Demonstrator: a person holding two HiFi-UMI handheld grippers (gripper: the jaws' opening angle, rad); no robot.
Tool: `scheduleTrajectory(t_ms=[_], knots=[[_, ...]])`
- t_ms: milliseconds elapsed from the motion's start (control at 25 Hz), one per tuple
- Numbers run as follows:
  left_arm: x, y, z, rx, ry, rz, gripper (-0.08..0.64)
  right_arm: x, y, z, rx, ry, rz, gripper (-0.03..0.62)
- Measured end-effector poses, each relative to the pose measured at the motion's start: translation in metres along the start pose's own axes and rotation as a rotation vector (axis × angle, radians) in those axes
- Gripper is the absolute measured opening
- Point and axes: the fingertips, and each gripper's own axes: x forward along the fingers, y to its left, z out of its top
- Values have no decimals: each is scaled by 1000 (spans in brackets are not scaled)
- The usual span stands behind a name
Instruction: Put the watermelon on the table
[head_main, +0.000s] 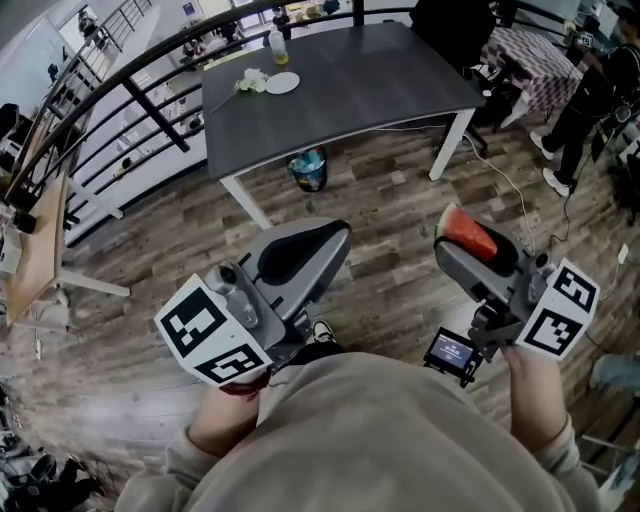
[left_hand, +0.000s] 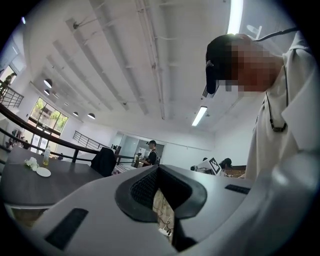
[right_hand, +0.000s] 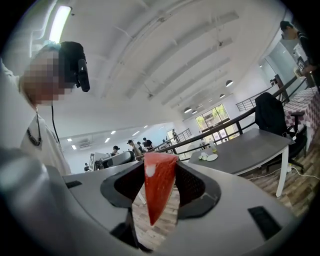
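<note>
The right gripper (head_main: 462, 240) has its fingers (right_hand: 192, 184) clamped on the flat sides of a red watermelon wedge (right_hand: 159, 186), likely for a steady carry, well short of the dark grey tabletop (head_main: 340, 95); the left gripper (head_main: 318, 245) is closed, empty

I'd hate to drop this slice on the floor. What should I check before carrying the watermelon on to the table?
1. Watermelon held between the jaws of the right gripper: ok.
2. Left gripper empty, jaws together: ok.
3. Bare space on the table; the plate and bottle stand near one far corner: ok.
4. Watermelon above the tabletop: not ok; it hangs over the wooden floor, short of the table.
5. Grip firm enough for the carry: cannot tell.
</note>
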Motion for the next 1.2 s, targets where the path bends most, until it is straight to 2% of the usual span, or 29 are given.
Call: scheduleTrajectory(t_ms=[200, 400, 600, 840, 1200], knots=[[-10, 40, 8, -14, -7, -2, 3, 31, -8, 4, 0, 5, -10, 204], [-27, 98, 29, -4, 8, 11, 3, 94, -17, 27, 0, 10, -23, 203], [-56, 149, 39, -21, 14, 43, 3, 154, -9, 38, 0, 28, 3, 202], [-82, 183, 33, -50, 16, 80, 3, 208, -2, 29, 0, 70, 63, 202], [-107, 238, 37, -25, -11, 218, 3, 276, -24, 29, 27, 84, 180, 202]])
